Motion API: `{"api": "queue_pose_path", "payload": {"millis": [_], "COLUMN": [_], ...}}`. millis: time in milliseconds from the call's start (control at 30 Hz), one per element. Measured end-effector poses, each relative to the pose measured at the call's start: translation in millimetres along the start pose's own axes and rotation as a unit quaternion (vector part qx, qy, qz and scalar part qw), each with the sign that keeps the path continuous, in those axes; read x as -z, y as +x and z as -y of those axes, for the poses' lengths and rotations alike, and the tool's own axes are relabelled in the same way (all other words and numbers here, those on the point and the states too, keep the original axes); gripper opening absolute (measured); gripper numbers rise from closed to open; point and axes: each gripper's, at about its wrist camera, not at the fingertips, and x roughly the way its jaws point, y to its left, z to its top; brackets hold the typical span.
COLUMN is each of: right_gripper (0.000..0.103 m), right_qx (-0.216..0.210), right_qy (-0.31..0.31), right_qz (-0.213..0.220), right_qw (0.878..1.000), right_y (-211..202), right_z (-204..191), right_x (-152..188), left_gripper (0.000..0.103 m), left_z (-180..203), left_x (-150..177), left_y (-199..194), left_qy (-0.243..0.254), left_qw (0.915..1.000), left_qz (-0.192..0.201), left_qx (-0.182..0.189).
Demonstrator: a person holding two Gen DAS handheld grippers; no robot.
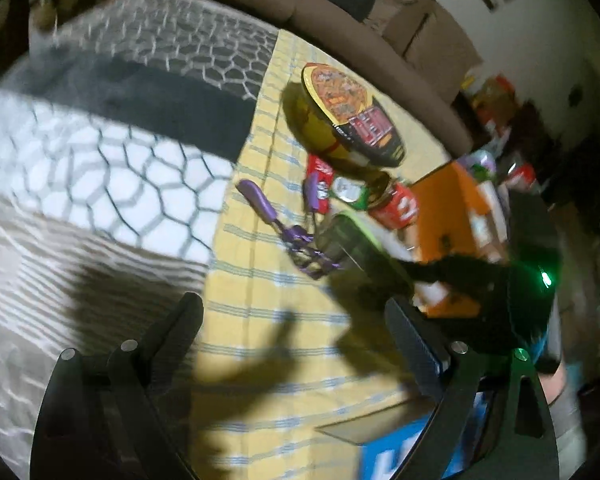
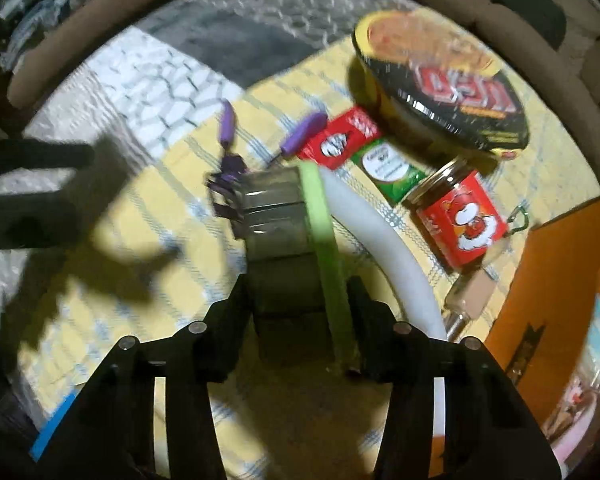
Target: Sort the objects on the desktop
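The grey container (image 2: 280, 240) hides the purple curler's (image 2: 228, 176) head; both blurred.

Left gripper (image 1: 292, 312): fingers spread apart, nothing between them, above yellow striped cloth (image 1: 260, 320). Right gripper (image 1: 480, 280): clamped on a dark container with green band (image 1: 348, 240). Purple-handled tool (image 1: 280, 228) beside it. Noodle bowl (image 1: 348, 116), red packet (image 1: 320, 172), green packet (image 1: 350, 192), red-labelled jar (image 1: 396, 204), orange box (image 1: 448, 220) beyond. Patterned rug (image 1: 100, 140) at left.

Grey ribbed container with green band (image 2: 288, 248): tilted, clamped between right gripper (image 2: 300, 300) fingers. Purple-handled eyelash curler (image 2: 236, 160): on the yellow cloth at its 11 o'clock. Instant-noodle bowl (image 2: 440, 80), red packet (image 2: 340, 136), green sachet (image 2: 388, 168), red-labelled jar (image 2: 460, 216): clustered at 1 o'clock.
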Motion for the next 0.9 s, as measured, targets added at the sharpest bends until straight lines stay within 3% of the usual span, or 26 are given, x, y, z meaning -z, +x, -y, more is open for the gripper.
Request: {"api": "queue_pose_path", "payload": {"millis": [100,167,267,333,433,533,567,600,633,700,900], "right_gripper": [0.04,0.04,0.04,0.04,0.04,0.04,0.04,0.04,0.04,0.04,0.04], "right_qx": [-0.042,-0.102,-0.165,-0.221,-0.286,-0.352,-0.37,-0.391,-0.419,-0.468,-0.583], "right_qy": [0.045,0.103,0.172,0.223,0.263,0.291,0.301,0.313,0.331,0.365,0.438], "right_qz": [0.029,0.048,0.062,0.075,0.094,0.105,0.11,0.118,0.129,0.15,0.233], "right_qw": [0.998,0.988,0.969,0.946,0.917,0.883,0.872,0.857,0.836,0.79,0.644], "right_y": [-23.2,-35.6,-41.7,-44.9,-45.8,-41.4,-40.1,-38.5,-36.1,-29.3,-16.6], "right_z": [7.9,20.6,35.1,44.4,46.9,42.8,41.6,40.3,38.9,35.1,10.7], "right_x": [5.0,13.8,26.1,37.7,49.6,58.3,62.0,66.5,72.6,84.4,113.9], "left_gripper": [0.094,0.096,0.099,0.099,0.099,0.099,0.1,0.102,0.103,0.103,0.103], "left_z": [-11.8,-19.1,-22.7,-19.5,-14.8,-11.9,-13.2,-14.5,-17.5,-20.1,1.0], "left_x": [2.7,5.7,11.5,15.2,19.8,23.8,24.5,24.6,25.1,25.0,16.1], "left_y": [5.3,9.4,19.9,28.4,39.8,46.1,44.6,44.6,43.3,38.9,23.4], "left_qy": [-0.055,-0.099,-0.132,-0.139,-0.162,-0.194,-0.21,-0.223,-0.239,-0.25,-0.199], "left_qw": [0.9961,0.9859,0.9772,0.9725,0.9573,0.9357,0.9249,0.9172,0.9079,0.8987,0.8844], "left_qz": [-0.011,-0.009,-0.025,-0.04,-0.058,-0.06,-0.052,-0.046,-0.037,-0.02,0.001], "left_qx": [0.067,0.135,0.165,0.183,0.232,0.288,0.312,0.327,0.342,0.36,0.422]}}
